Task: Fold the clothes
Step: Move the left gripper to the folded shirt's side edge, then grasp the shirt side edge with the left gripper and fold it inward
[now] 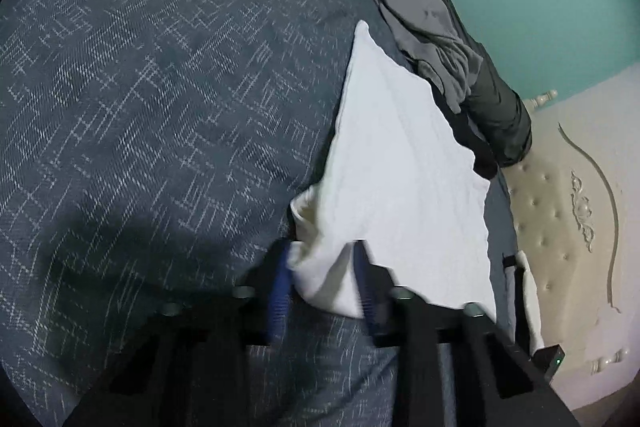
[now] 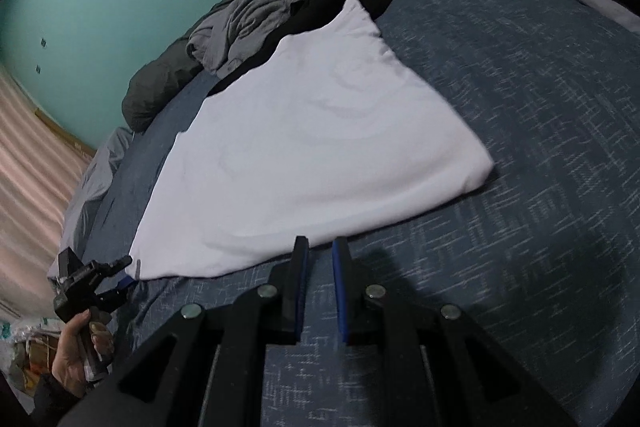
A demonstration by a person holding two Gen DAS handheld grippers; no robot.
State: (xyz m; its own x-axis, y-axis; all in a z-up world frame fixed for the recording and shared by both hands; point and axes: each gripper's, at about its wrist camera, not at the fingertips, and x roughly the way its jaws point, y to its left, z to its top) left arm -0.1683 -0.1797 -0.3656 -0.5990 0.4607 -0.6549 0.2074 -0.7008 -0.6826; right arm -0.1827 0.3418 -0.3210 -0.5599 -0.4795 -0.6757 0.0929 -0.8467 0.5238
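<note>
In the left wrist view, the left gripper (image 1: 322,267) is pinching a corner of the white garment (image 1: 404,179) between its jaws; the rest is lying on the blue bedspread (image 1: 160,87) beside a grey garment (image 1: 424,19).

In the right wrist view, the right gripper (image 2: 320,255) is hovering at the white garment's near edge, jaws narrowly apart and holding nothing. A hand (image 2: 78,351) is gripping the left gripper's handle.

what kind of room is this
Most likely a bedroom: a bed with a blue patterned cover, a cream tufted headboard, and clothes on the bed, a white garment and a crumpled grey one.
</note>
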